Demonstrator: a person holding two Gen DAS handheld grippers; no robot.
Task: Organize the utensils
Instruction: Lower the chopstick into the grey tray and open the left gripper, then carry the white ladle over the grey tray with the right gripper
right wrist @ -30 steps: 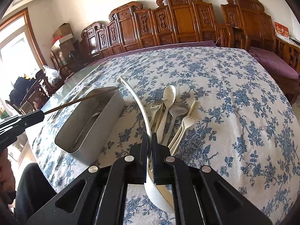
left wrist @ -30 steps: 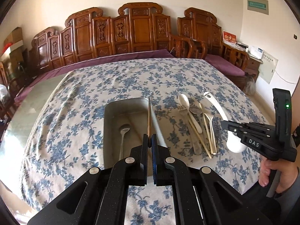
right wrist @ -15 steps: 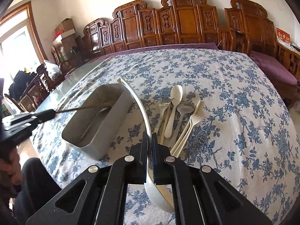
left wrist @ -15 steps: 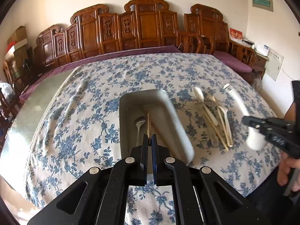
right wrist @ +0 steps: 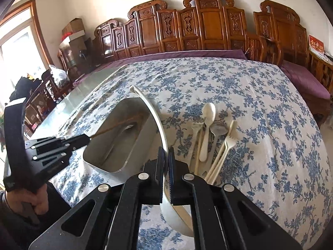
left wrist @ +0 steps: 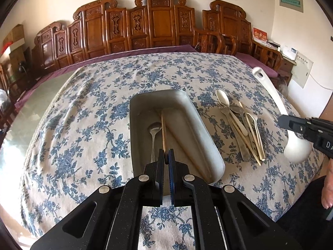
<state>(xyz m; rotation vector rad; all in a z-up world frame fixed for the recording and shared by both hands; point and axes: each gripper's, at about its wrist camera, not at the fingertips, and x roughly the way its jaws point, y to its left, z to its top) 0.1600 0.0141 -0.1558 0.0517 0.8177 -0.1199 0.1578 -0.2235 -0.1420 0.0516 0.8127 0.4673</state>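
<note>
Floral tablecloth (left wrist: 87, 108): chopstick (left wrist: 163, 131) going into the metal tray (left wrist: 199, 125).
Left gripper (left wrist: 165, 156) pinches the chopstick and likely releases next; right gripper (right wrist: 165, 156) grips the white ladle (right wrist: 155, 114).

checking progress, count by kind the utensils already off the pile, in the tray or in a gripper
metal spoon: 1, in the metal tray
wooden chopstick: 1, in the left gripper
white ladle: 1, in the right gripper
total: 3
</note>
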